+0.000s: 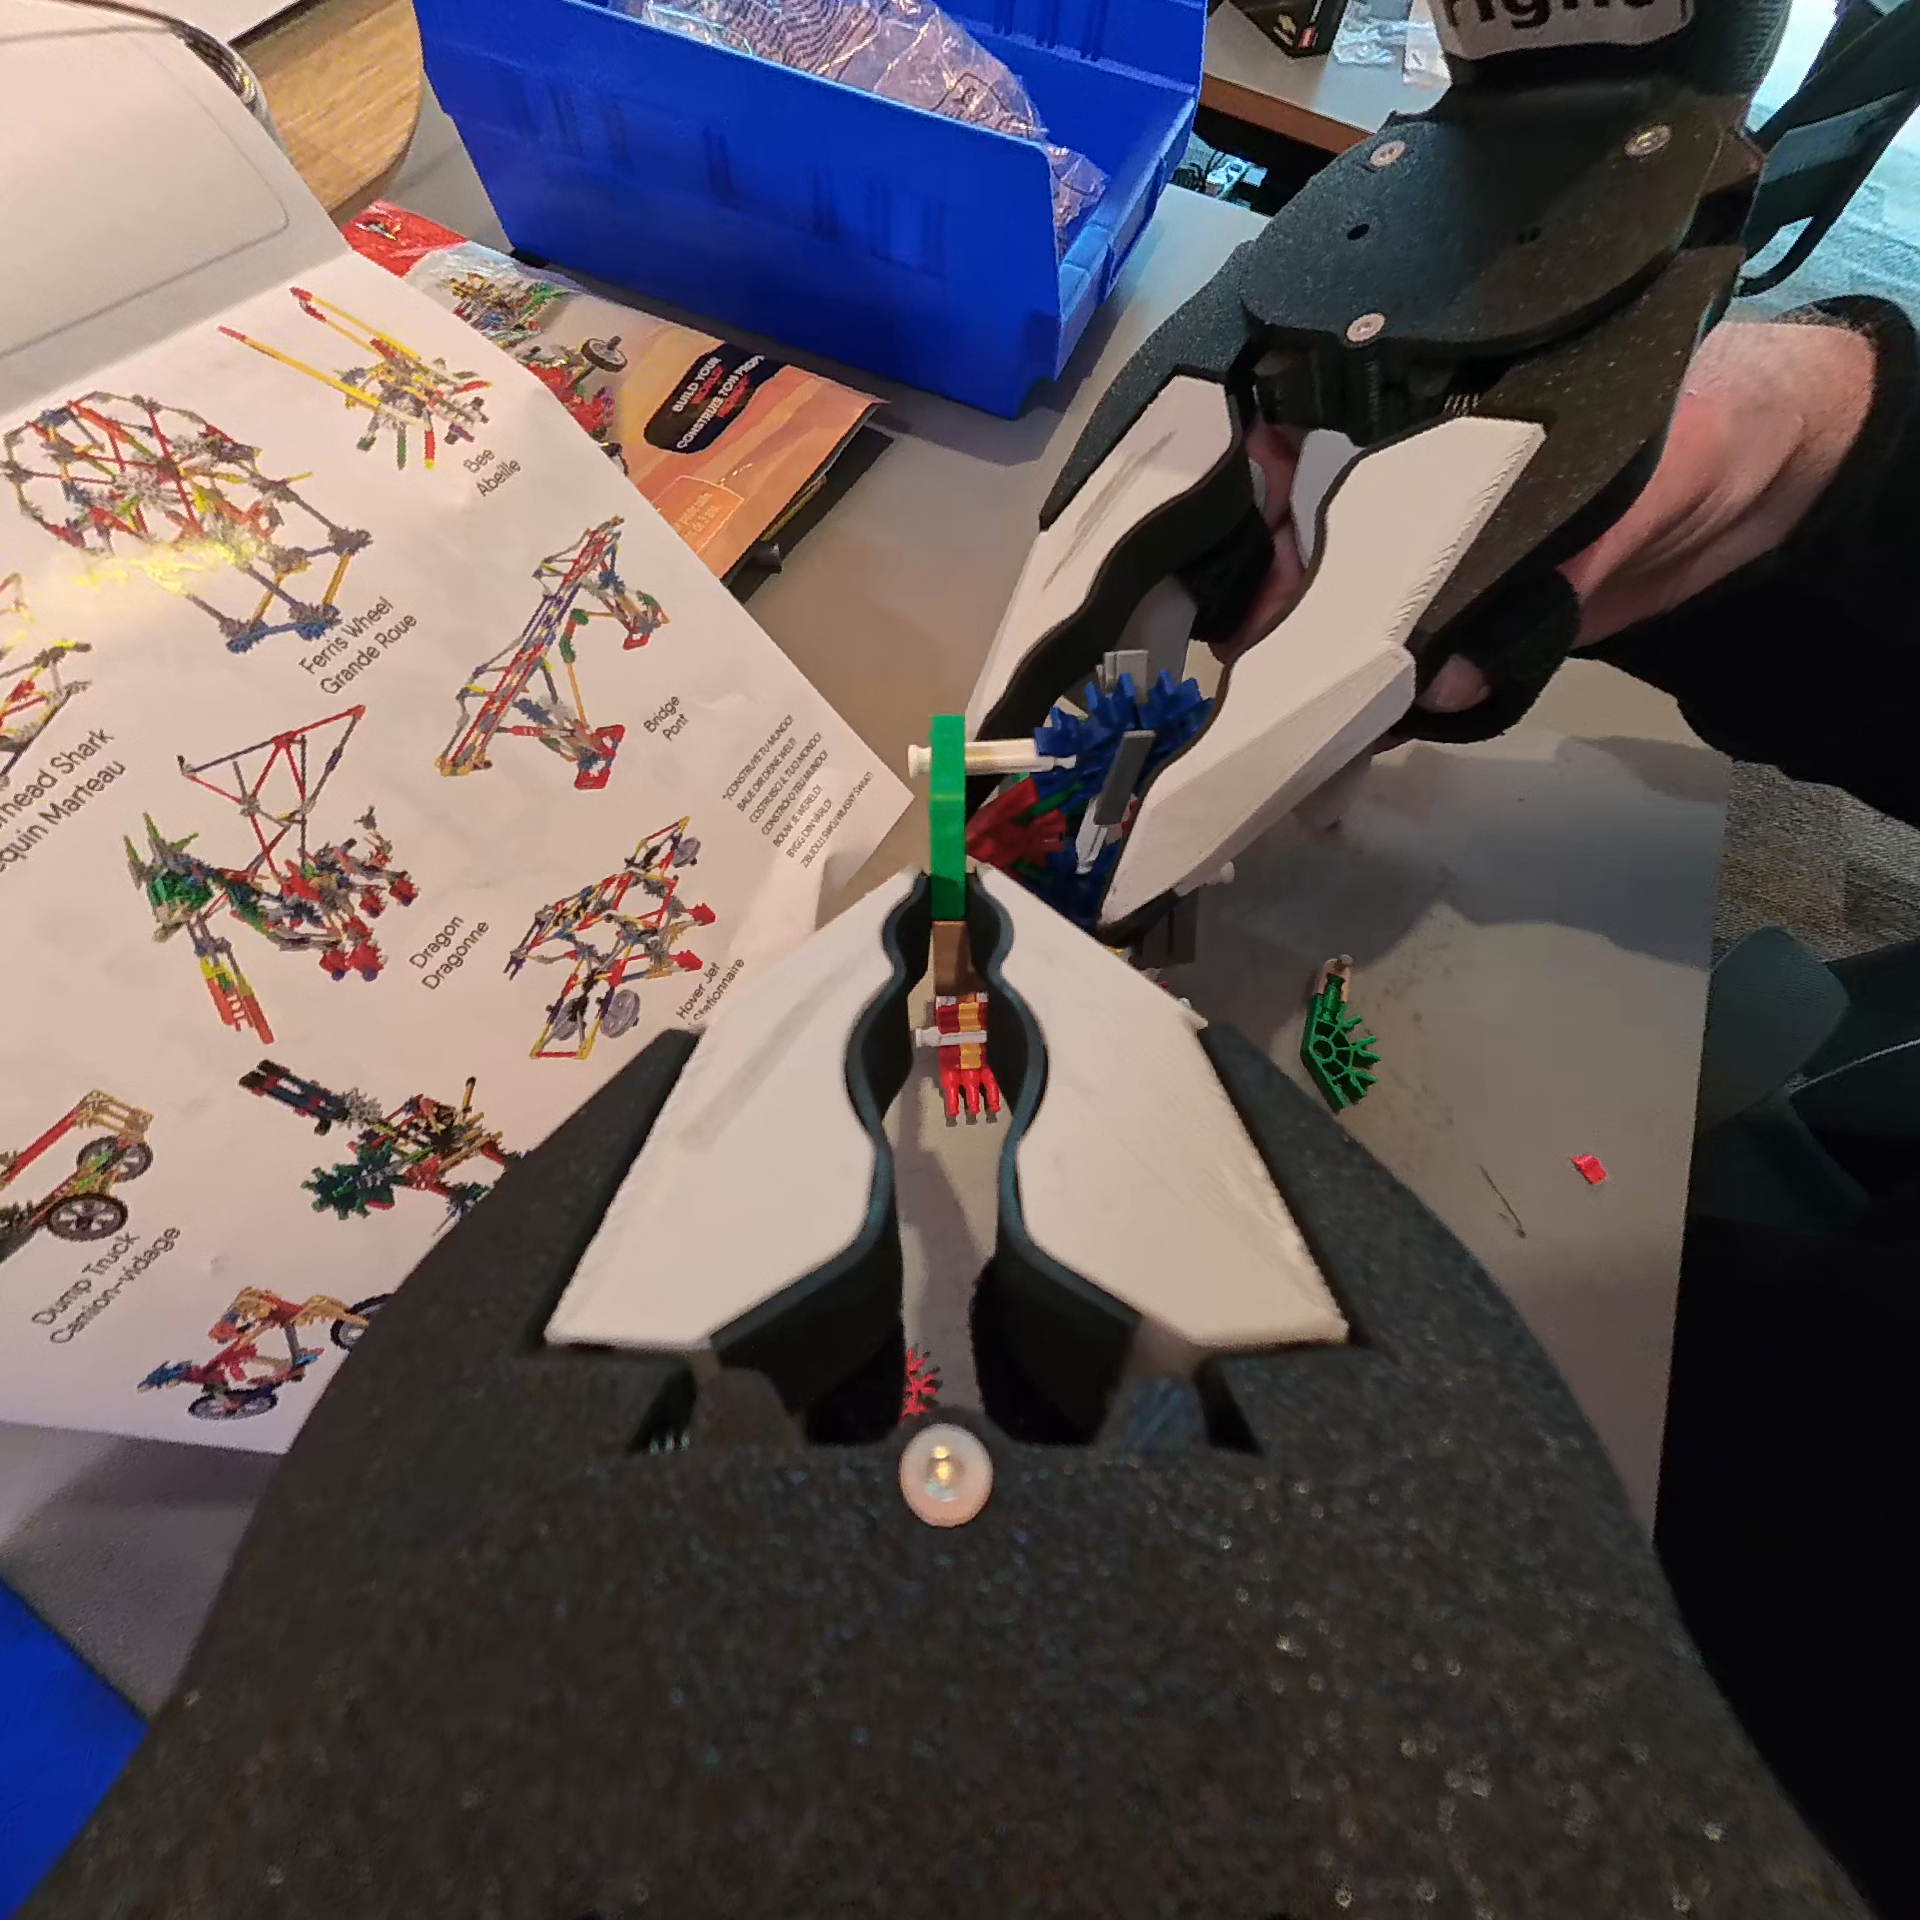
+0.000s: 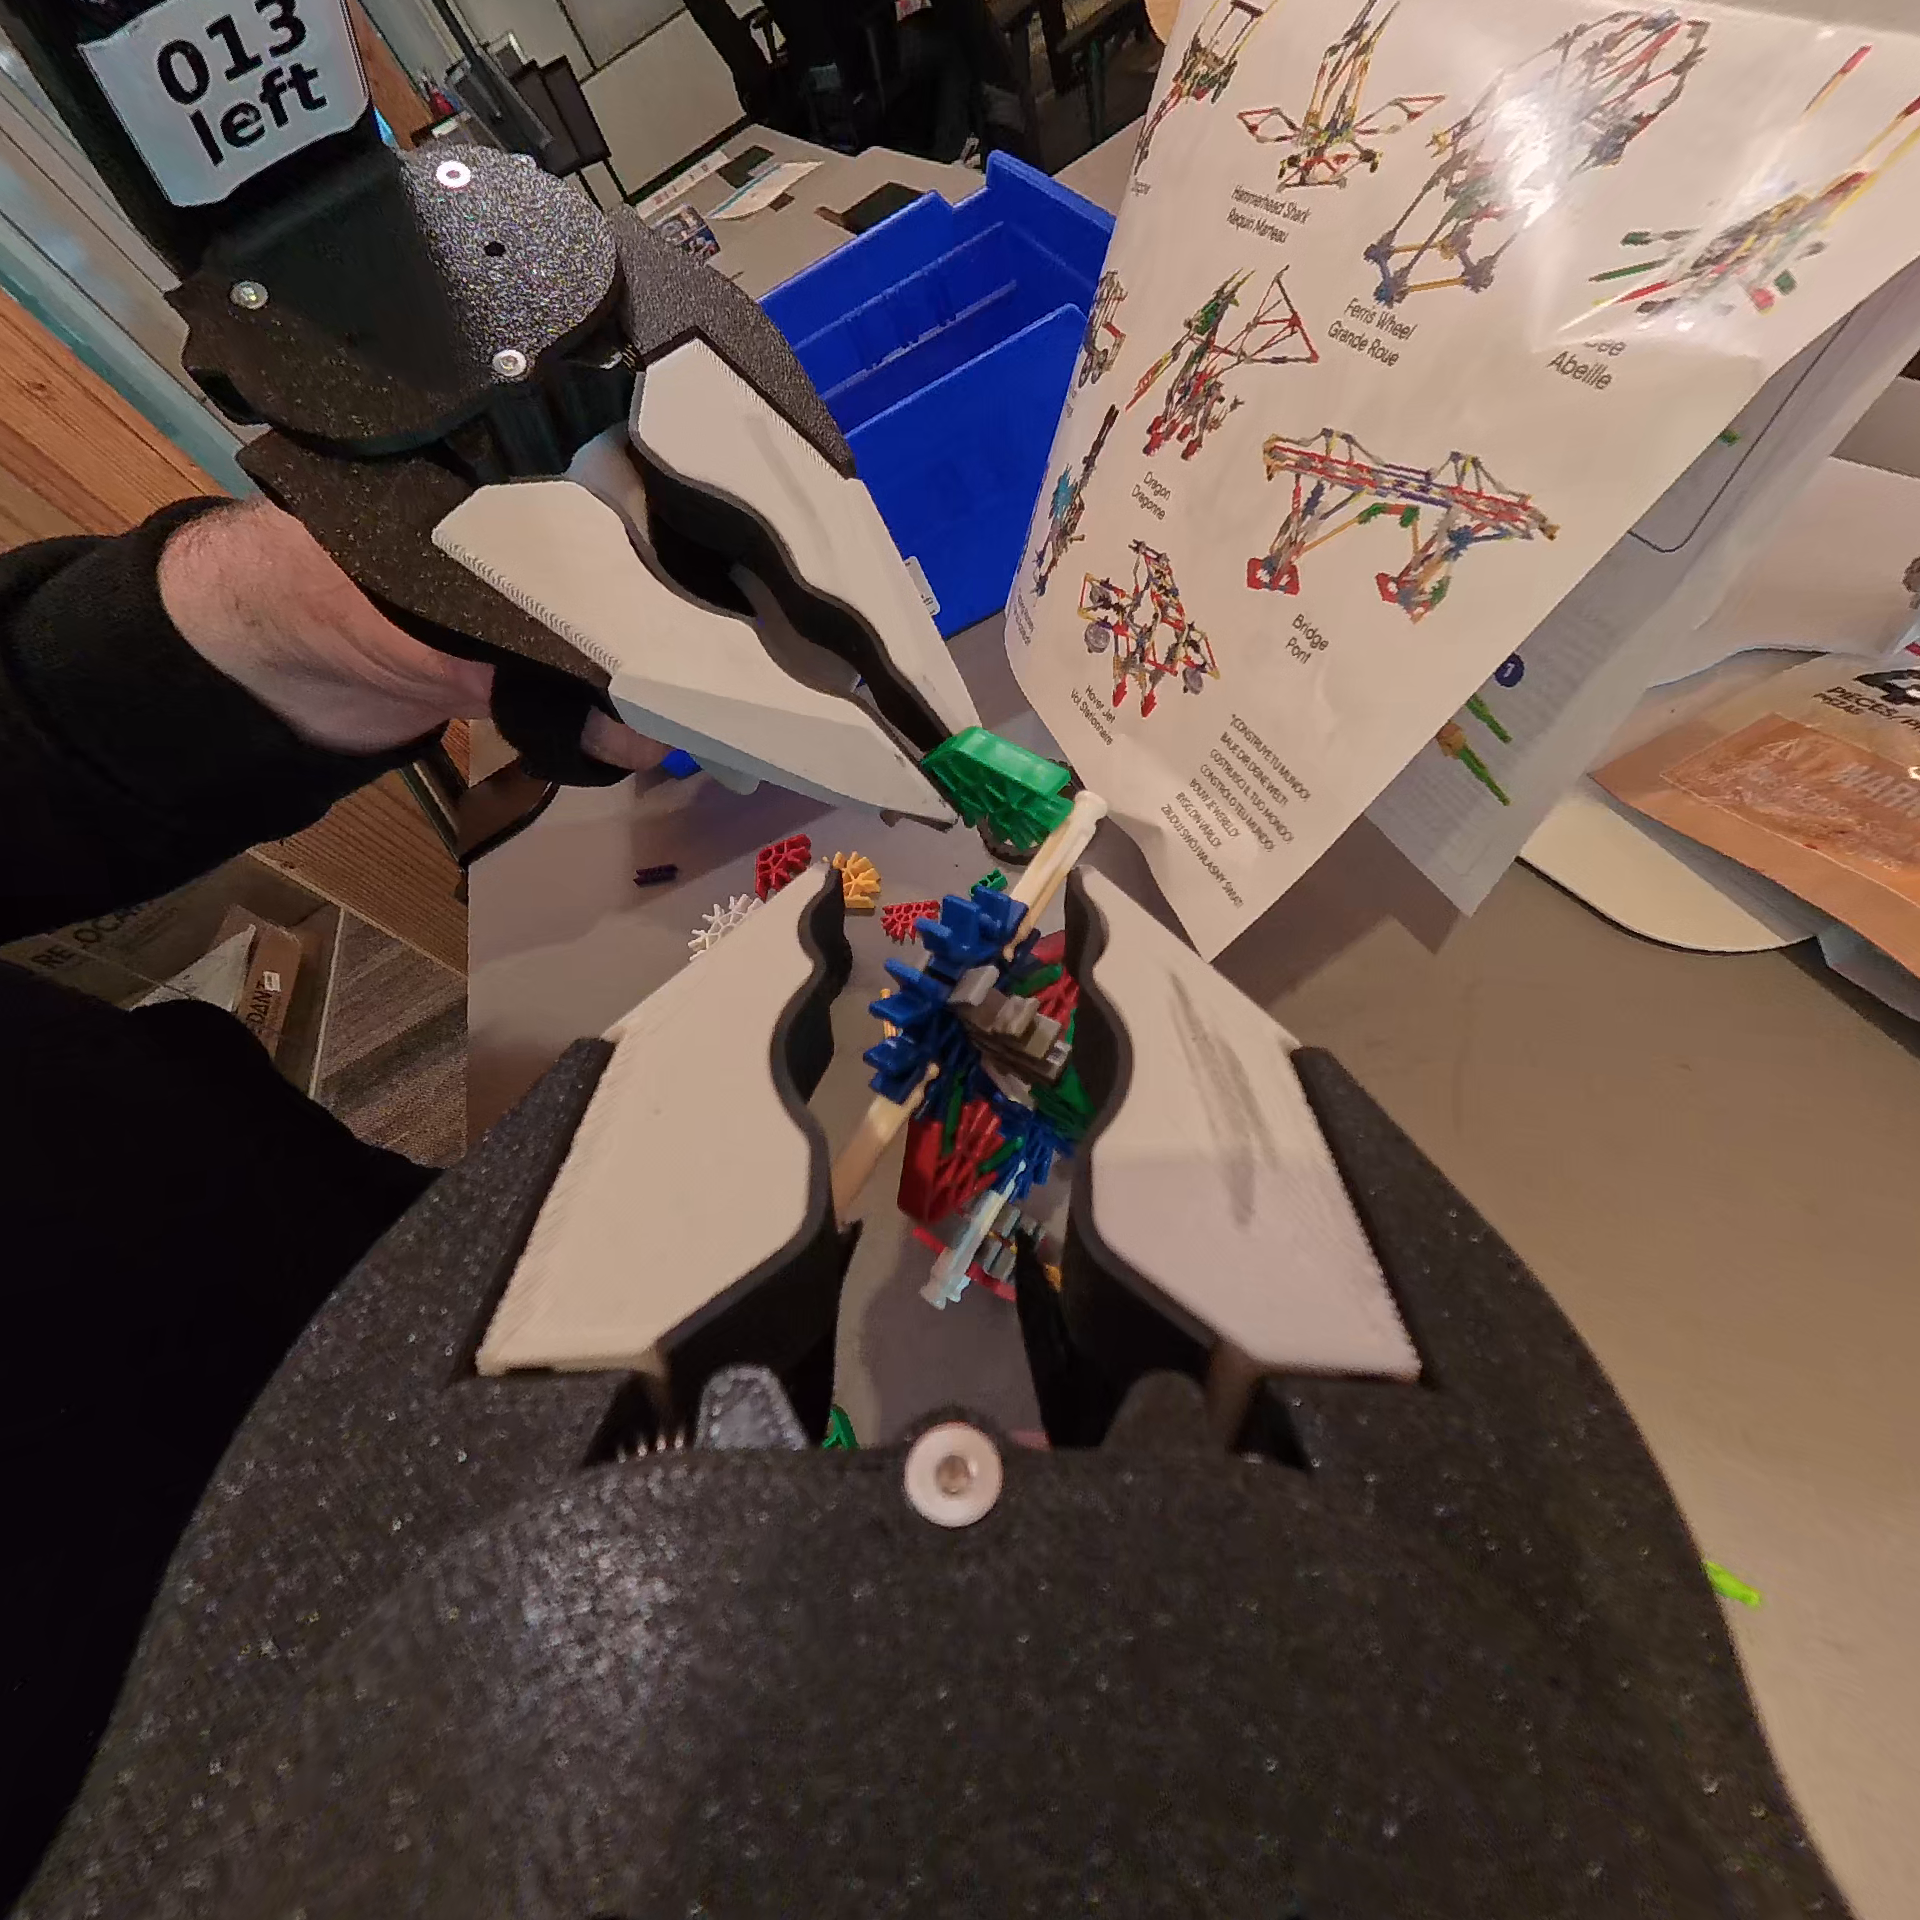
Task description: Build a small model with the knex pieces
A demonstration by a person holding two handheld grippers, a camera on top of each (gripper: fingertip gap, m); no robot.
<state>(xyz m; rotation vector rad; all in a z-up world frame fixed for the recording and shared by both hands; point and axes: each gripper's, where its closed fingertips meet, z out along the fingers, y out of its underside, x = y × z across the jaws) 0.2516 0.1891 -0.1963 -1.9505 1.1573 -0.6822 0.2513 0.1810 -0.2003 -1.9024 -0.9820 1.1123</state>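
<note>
My left gripper point(image 1: 948, 894) is shut on a flat green connector point(image 1: 948, 821), held edge-on above the grey table. It also shows in the right wrist view point(image 2: 935, 790), with the green connector point(image 2: 997, 779) at its tip. My right gripper point(image 2: 954, 894) is shut on a cluster of blue, red, green and grey connectors point(image 2: 977, 1049). A white rod point(image 2: 1039, 873) sticks out of the cluster and its end meets the green connector. In the left wrist view the right gripper point(image 1: 1049, 831) holds the cluster point(image 1: 1101, 748) just right of the green piece, with the rod point(image 1: 987, 756) between them.
A blue bin point(image 1: 790, 187) stands at the back. A printed sheet of model pictures point(image 1: 312, 727) lies to the left. A loose green connector point(image 1: 1335, 1049), a small red bit point(image 1: 1588, 1169) and a red and tan piece point(image 1: 961, 1039) lie on the table. Several loose connectors point(image 2: 790, 862) lie near the cluster. Both grippers' tips are close together, under 4 cm apart.
</note>
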